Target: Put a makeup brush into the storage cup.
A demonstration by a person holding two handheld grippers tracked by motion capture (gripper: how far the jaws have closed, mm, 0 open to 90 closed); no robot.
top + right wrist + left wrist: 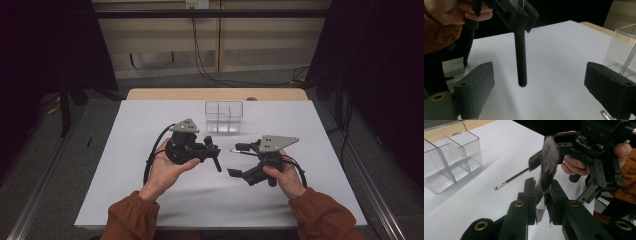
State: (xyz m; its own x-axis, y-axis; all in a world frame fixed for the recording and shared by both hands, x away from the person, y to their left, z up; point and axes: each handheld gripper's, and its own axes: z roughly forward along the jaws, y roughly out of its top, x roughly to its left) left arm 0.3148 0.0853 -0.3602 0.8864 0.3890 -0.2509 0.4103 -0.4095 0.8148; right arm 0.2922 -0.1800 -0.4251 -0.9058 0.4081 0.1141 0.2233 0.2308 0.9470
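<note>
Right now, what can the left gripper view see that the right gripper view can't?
Left gripper view alone: the brush's grey bristle head and silver ferrule, clamped between the left tongs, plus a thin metal-tipped stick lying on the white table.

Right gripper view alone: the brush's black handle hanging down with its free end above the table, and the right tongs standing wide with nothing between them.

Both: the clear divided box and the white tabletop.

The brush (548,167) has its ferrule buried between the left gripper's (541,195) pads — its handle (520,57) runs up out of sight behind them; the clear organizer (624,52) is cut off by the right gripper view's edge
</note>
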